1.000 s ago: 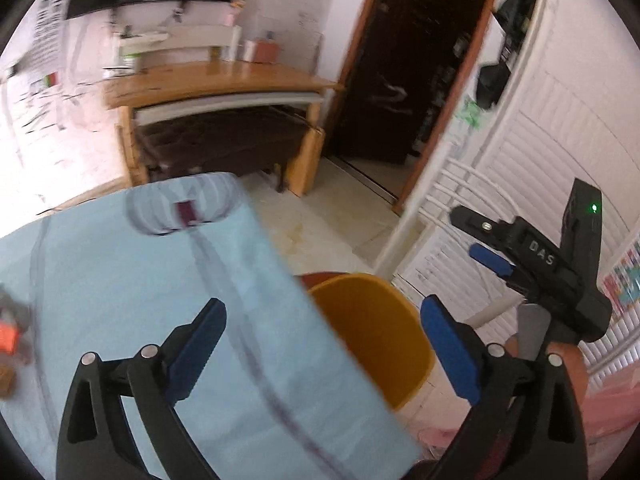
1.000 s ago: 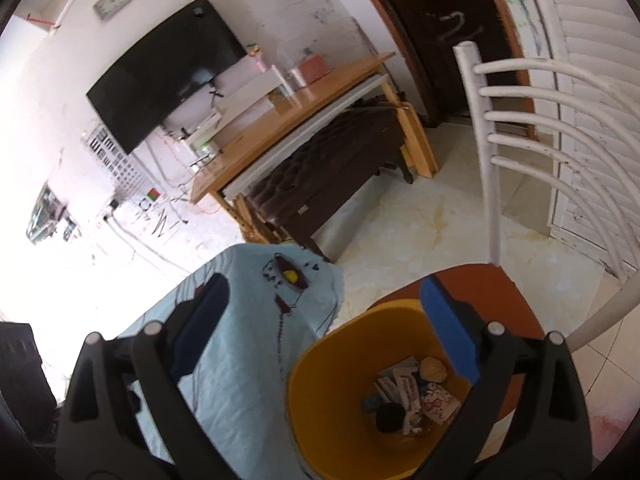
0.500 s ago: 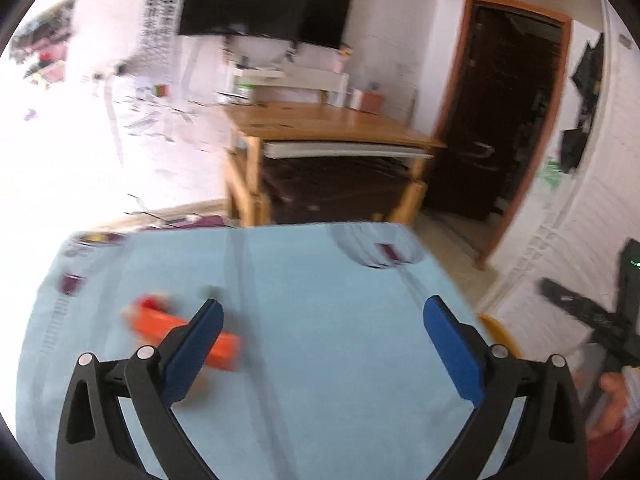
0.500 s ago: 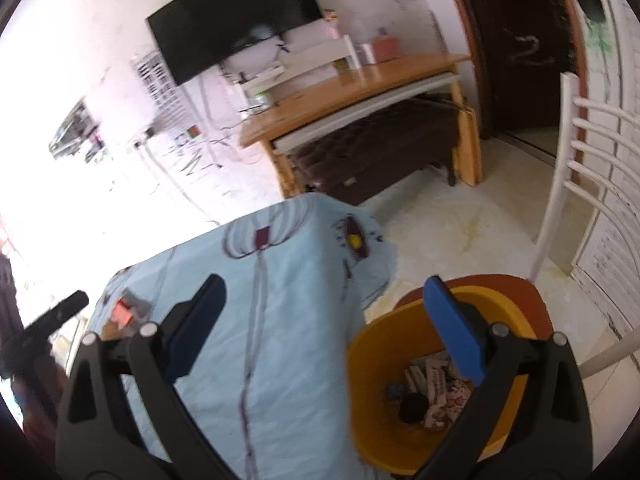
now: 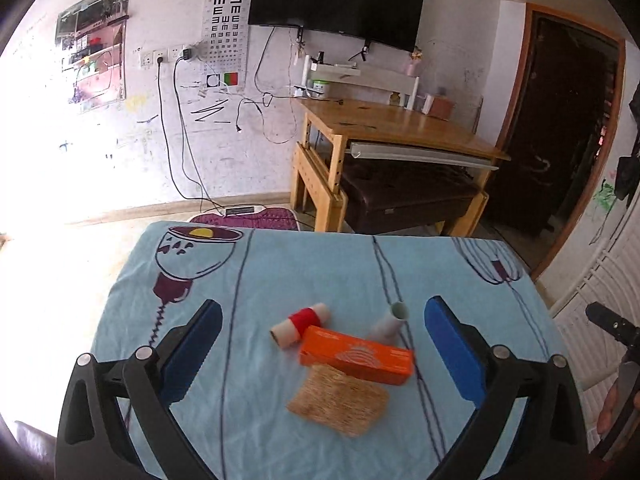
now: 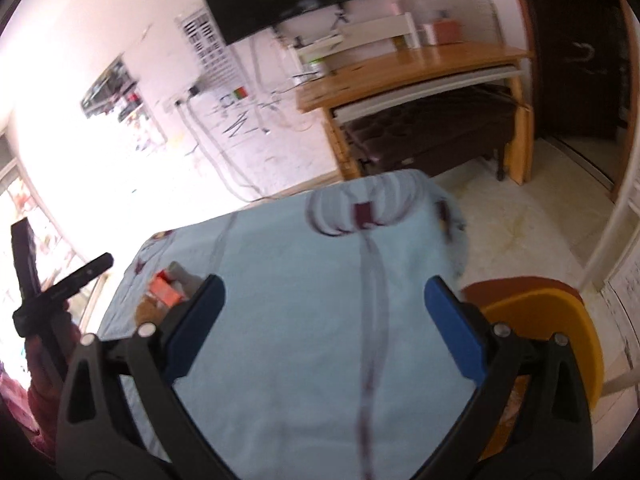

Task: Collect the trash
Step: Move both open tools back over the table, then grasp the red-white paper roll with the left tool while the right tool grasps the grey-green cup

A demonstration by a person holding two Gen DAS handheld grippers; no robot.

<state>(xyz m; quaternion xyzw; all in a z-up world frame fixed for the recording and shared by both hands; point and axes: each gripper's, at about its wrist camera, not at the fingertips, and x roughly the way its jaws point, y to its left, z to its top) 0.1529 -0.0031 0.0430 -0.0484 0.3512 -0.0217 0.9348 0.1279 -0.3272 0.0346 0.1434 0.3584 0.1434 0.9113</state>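
In the left wrist view an orange carton (image 5: 356, 356), a tan woven scrap (image 5: 340, 400), a red-and-white tube (image 5: 300, 324) and a grey tube (image 5: 390, 322) lie together on the blue tablecloth (image 5: 280, 280). My left gripper (image 5: 322, 346) is open and empty, hovering just before them. My right gripper (image 6: 324, 326) is open and empty over the cloth (image 6: 300, 300). The yellow trash bin (image 6: 560, 320) stands on a chair at the table's right edge. The orange carton (image 6: 166, 292) shows blurred at the left.
A wooden desk (image 5: 400, 128) with a dark bench under it stands beyond the table. A TV (image 5: 336, 0) hangs on the wall. A white slatted chair (image 5: 592, 280) stands right of the table. The dark doorway (image 5: 560, 140) is at back right.
Both grippers have swung left, away from the bin. The left view now faces the trash pile squarely; the right view has left the bin's inside and looks over the tablecloth.
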